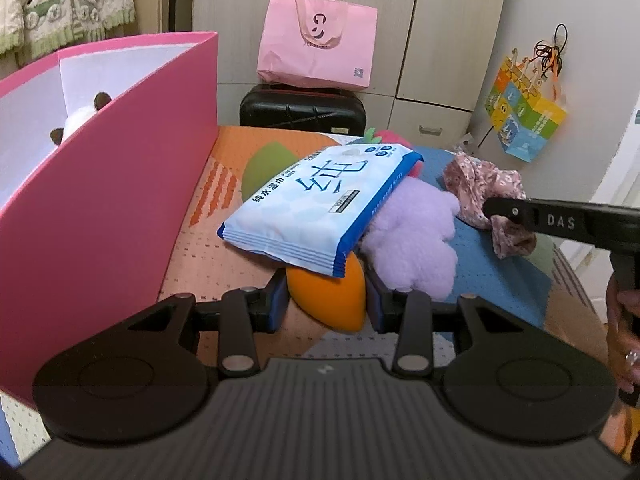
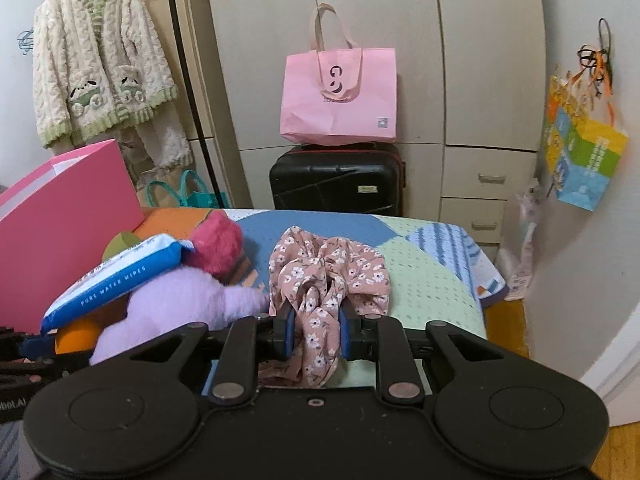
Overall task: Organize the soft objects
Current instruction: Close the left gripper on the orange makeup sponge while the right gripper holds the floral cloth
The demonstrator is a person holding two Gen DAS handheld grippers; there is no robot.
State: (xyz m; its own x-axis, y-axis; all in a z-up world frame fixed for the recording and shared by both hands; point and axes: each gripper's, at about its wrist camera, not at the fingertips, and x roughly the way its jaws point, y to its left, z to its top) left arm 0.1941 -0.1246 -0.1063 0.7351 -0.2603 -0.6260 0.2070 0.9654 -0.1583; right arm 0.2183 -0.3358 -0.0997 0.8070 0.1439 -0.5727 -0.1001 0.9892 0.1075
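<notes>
My left gripper (image 1: 326,304) is shut on an orange soft toy (image 1: 330,300) that lies partly under a blue-and-white pack of wet wipes (image 1: 320,208). A lilac plush (image 1: 416,236) lies to its right and a pink plush (image 2: 218,242) behind. My right gripper (image 2: 318,330) is shut on a pink floral cloth (image 2: 326,276), which also shows in the left wrist view (image 1: 480,184) with the right gripper's finger against it. A pink open box (image 1: 108,184) stands at the left with a white plush (image 1: 80,120) inside.
The things lie on a table with a patterned cover (image 2: 424,280). Behind it stand a black suitcase (image 2: 336,178) with a pink tote bag (image 2: 340,92) on top, and wardrobe doors. A colourful bag (image 2: 584,156) hangs on the right wall.
</notes>
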